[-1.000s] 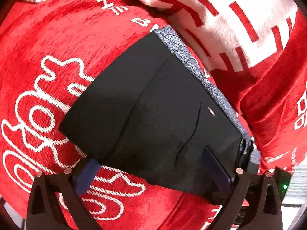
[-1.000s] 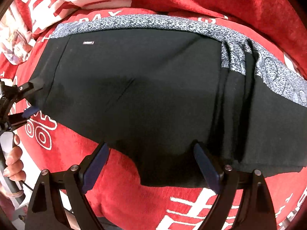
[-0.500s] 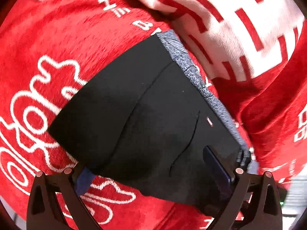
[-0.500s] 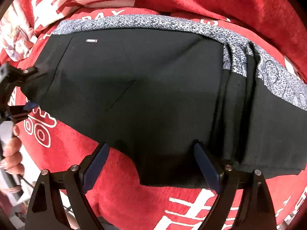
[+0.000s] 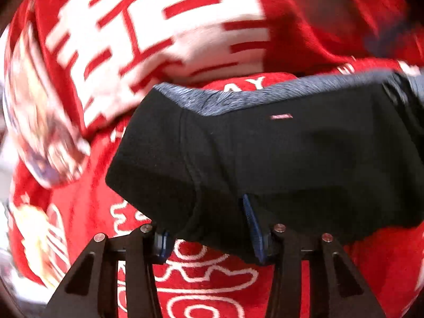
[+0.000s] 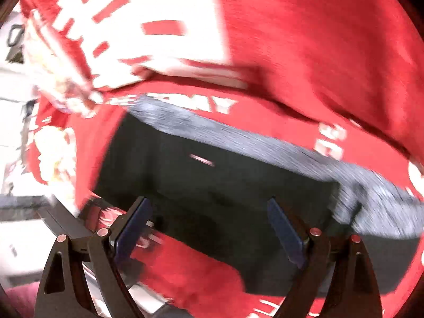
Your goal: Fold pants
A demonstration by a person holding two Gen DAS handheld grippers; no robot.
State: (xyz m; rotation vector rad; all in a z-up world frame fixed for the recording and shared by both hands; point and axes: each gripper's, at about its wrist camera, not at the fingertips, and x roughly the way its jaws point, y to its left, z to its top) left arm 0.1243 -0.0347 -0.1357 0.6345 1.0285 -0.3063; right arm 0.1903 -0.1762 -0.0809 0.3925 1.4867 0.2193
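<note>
Around black pants (image 5: pixel 291 159), rumpled red blanket (image 5: pixel 344 273).

The left gripper (image 5: pixel 212 228), wide apart earlier, is now closing on the black pants' (image 5: pixel 278 159) bunched edge.

Even indoor light, heavy motion blur in both fisheye views, worst toward the dark, curved edges.

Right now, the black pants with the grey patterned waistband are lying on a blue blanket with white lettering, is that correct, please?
Not quite: the blanket is red, not blue. The left wrist view shows red fabric with white lettering under and around the black pants, and their grey patterned waistband is as you say. The right wrist view, though blurred, shows the same red.
</note>
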